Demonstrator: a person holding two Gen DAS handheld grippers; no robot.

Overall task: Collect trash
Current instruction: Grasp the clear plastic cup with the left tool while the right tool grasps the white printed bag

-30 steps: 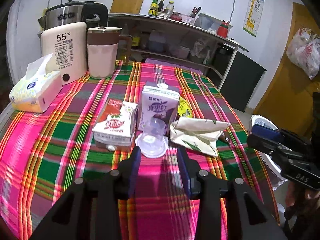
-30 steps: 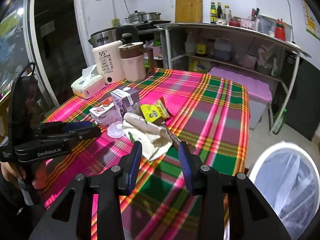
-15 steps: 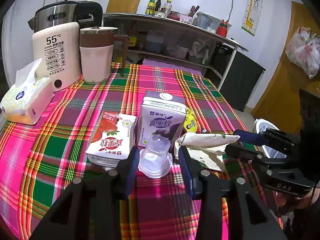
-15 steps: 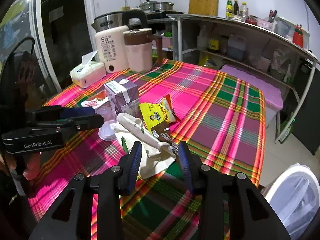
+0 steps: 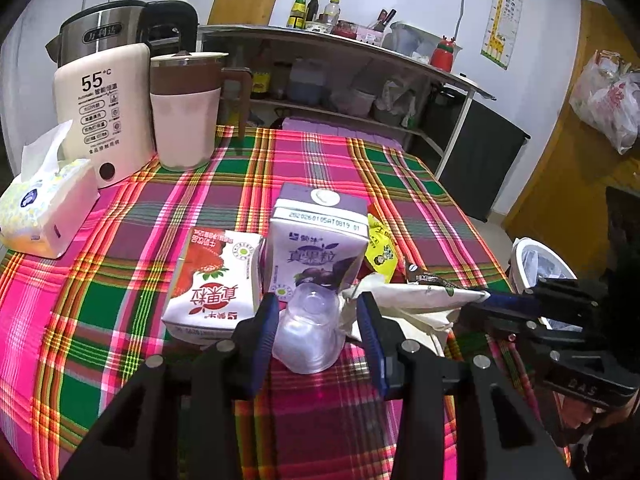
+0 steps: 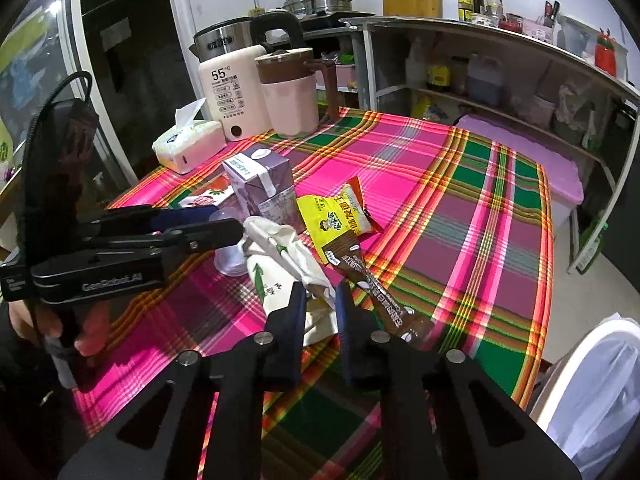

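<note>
I found both grippers advanced onto the trash cluster since the earlier frames. My left gripper now bracketed the clear plastic cup, which lay upended on the plaid counter toward its near edge; the jaws stood released, one either side of it and not visibly pressing. The cup sat just in front of the purple milk carton, with the red carton lying flat beside it. My right gripper had narrowed its jaws onto the near end of the crumpled white paper bag, which appeared pinched between them. The yellow snack wrapper and brown wrapper remained on the counter. The lined bin stood off the counter's right edge. In my judgement, collection had begun but nothing was yet lifted.
</note>
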